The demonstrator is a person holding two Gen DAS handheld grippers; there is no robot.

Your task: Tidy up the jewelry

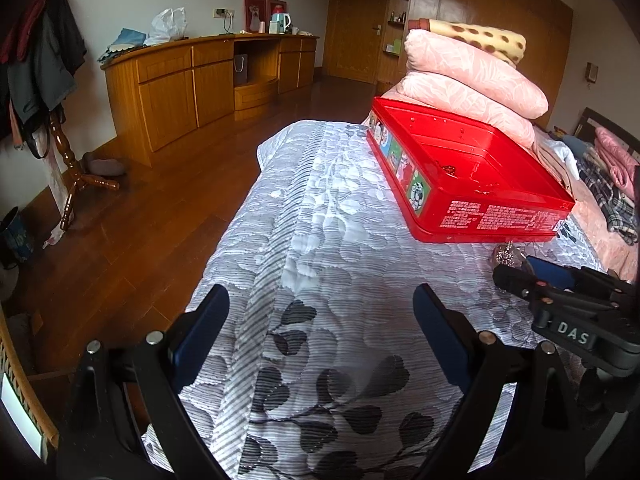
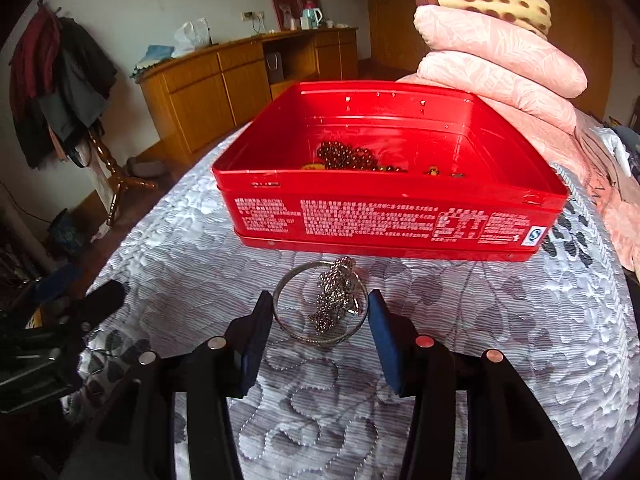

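A red tin box point(image 2: 384, 220) stands open on the quilted bed; it also shows in the left wrist view point(image 1: 480, 216). Dark red beads point(image 2: 346, 157) and other small pieces lie inside it. A silver bangle point(image 2: 288, 280) with a silver bead chain point(image 2: 334, 300) piled in it lies on the quilt just in front of the box. My right gripper point(image 2: 320, 312) is open, its fingers on either side of the bangle. My left gripper point(image 1: 320, 304) is open and empty over bare quilt, left of the box. The right gripper point(image 1: 516, 276) shows at the right edge there.
Stacked pink pillows point(image 2: 496, 52) and a spotted blanket point(image 2: 496, 8) lie behind the box. Folded clothes point(image 1: 612, 184) lie farther right on the bed. The bed edge point(image 1: 240, 220) drops to a wooden floor on the left. A wooden sideboard point(image 1: 192, 88) and coat stand point(image 1: 68, 156) stand beyond.
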